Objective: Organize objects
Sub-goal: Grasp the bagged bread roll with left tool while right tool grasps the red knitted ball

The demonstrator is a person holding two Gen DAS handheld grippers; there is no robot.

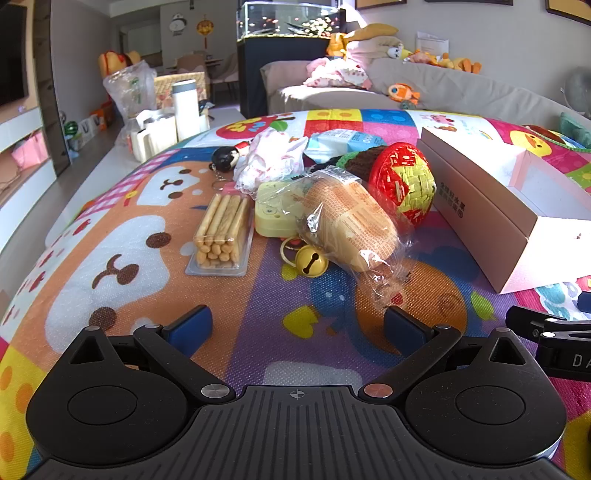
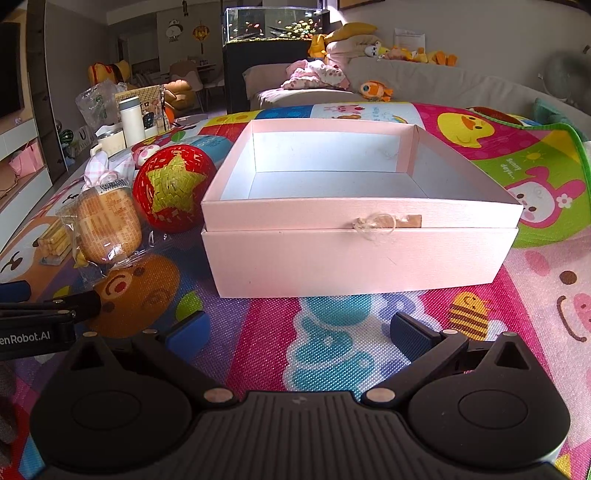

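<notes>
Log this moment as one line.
left gripper open, empty | right gripper open, empty | pink box empty | bread, ball on mat

Home living room (sofa, fish tank, toys)

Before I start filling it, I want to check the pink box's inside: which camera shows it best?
The right wrist view: the pink box faces it, open and empty. The left wrist view shows only its side wall and a corner.

Box: matt pink card | ball: glossy woven strips | bread wrapper: clear crinkly plastic | bell: shiny metal
</notes>
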